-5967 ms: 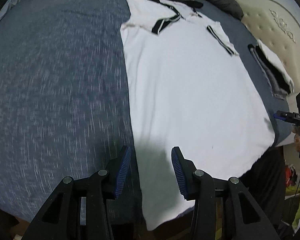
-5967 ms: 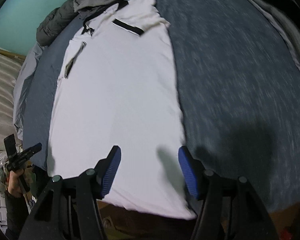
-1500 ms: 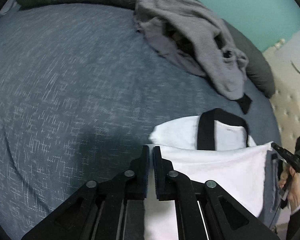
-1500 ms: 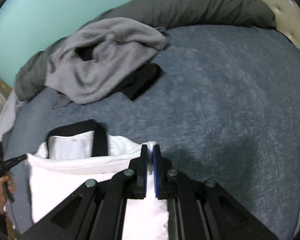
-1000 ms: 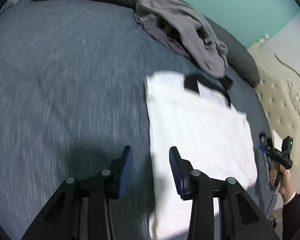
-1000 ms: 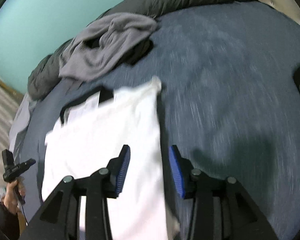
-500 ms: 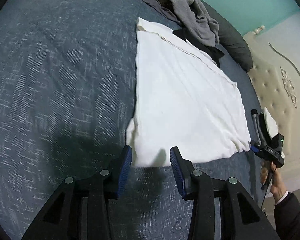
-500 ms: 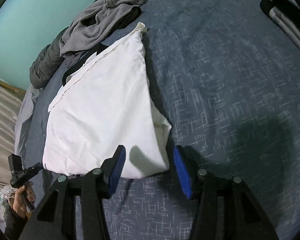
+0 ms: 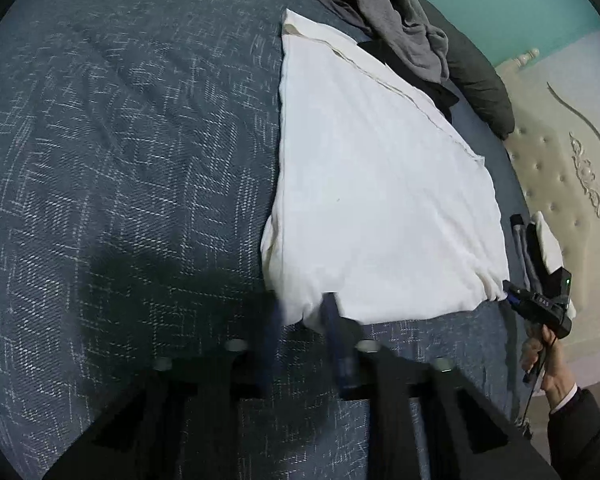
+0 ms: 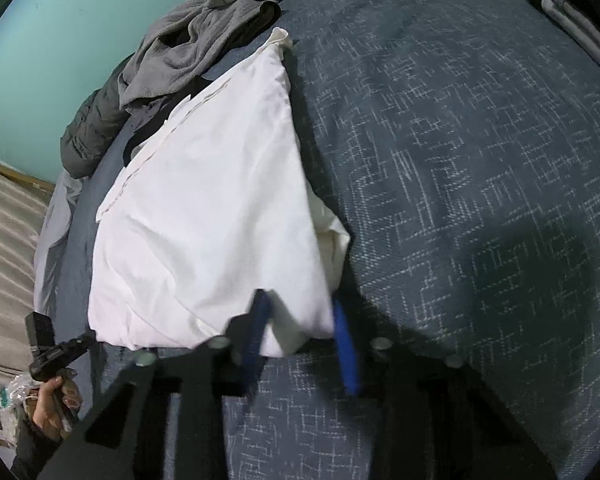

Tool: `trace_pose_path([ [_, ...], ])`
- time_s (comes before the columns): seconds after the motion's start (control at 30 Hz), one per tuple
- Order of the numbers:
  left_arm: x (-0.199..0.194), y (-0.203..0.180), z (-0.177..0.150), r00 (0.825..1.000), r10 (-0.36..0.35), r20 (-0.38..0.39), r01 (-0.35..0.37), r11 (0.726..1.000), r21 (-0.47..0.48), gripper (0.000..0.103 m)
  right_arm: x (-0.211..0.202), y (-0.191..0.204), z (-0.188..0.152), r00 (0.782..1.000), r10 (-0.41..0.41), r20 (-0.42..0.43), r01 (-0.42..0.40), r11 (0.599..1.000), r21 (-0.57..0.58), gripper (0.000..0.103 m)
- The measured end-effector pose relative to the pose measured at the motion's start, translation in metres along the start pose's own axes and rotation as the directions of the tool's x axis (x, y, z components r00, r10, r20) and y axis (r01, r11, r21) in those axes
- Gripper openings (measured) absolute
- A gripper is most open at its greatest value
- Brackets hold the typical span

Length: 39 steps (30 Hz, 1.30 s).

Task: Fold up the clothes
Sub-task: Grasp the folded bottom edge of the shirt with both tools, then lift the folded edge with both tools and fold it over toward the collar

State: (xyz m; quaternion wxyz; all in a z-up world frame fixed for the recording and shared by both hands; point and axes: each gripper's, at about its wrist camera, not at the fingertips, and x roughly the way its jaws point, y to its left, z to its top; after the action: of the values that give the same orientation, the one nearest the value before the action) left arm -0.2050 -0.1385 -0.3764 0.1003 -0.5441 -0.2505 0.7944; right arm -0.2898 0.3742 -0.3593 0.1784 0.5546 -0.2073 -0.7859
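Left gripper (image 9: 300,312) and right gripper (image 10: 300,316): jaws just closing, motion-blurred, grip cannot be confirmed; folded white shirt (image 9: 380,184) corners between pads, lying frame centre on bed (image 9: 120,160).

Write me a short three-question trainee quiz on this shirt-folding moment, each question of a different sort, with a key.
1. True or false: the white shirt lies folded on the blue bedspread.
2. Which part of the shirt does each of the left gripper and right gripper have between its fingers? A) far hem B) a near corner C) collar
3. Fill in: the crumpled garment beyond the shirt is ____ in colour.

Key: 1 true; 2 B; 3 grey.
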Motion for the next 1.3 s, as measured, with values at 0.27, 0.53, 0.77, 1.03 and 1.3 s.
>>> trace_pose_path([
  [0.27, -0.022, -0.006, 0.007, 1.0, -0.001, 0.009, 0.001, 1.0, 0.015, 0.007, -0.016, 0.006, 0.004, 1.0, 0.007, 0.016, -0.006, 1.0, -0.02, 0.005],
  [0.53, -0.054, -0.015, 0.009, 1.0, -0.009, 0.004, 0.009, 0.999, 0.036, 0.006, -0.048, 0.02, 0.008, 1.0, 0.007, 0.011, -0.007, 0.999, -0.051, 0.004],
  [0.77, -0.08, -0.023, -0.007, 1.0, -0.007, 0.008, 0.007, 0.999, 0.041, 0.005, -0.075, 0.029, -0.002, 1.0, 0.019, -0.019, -0.021, 0.998, -0.066, 0.004],
  [1.03, -0.093, -0.024, -0.051, 1.0, 0.02, -0.005, -0.019, 1.0, 0.02, 0.005, -0.1, 0.032, -0.031, 0.997, 0.013, -0.072, -0.019, 0.997, -0.077, 0.004],
  [1.3, -0.115, -0.028, -0.103, 1.0, 0.014, -0.023, -0.013, 0.999, 0.038, 0.005, -0.123, 0.028, -0.076, 0.994, 0.015, -0.109, -0.026, 0.995, -0.094, 0.004],
])
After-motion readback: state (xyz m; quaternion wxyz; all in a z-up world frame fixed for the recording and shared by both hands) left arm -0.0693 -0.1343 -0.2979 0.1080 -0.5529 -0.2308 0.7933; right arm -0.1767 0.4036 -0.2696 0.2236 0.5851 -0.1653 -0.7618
